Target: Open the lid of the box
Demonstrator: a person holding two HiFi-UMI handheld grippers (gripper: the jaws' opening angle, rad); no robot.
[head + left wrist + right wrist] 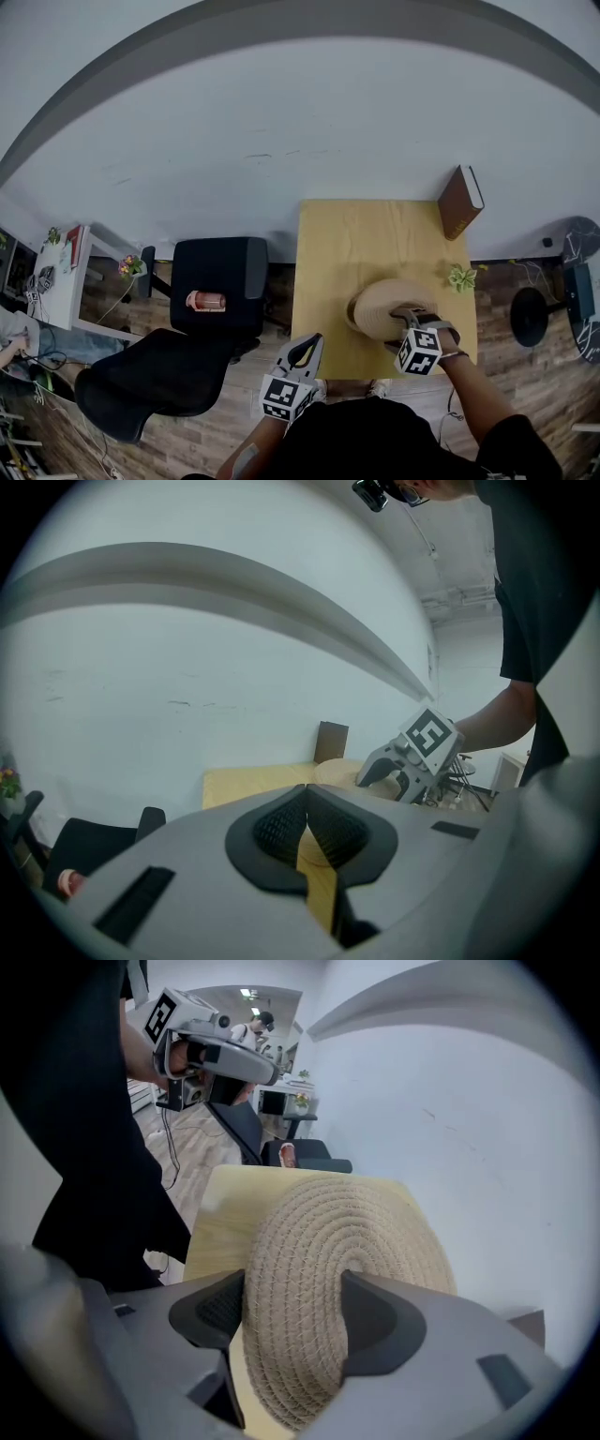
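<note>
right gripper (pixel 404 319) clamped lid (pixel 328 1241) | left gripper (pixel 306 829) jaws together, empty | book (pixel 460 201) stood at lid's 1 o'clock, plant (pixel 461 277) at 3

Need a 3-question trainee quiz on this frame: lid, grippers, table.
1. Which gripper has the lid between its fingers? A) left B) right C) neither
2. True or false: the left gripper has its fingers wide apart.
3. Fill in: at the table's far right corner stands a brown ____.
Key: 1 B, the right gripper is shut on the lid. 2 False, the fingers are together. 3 book.
</note>
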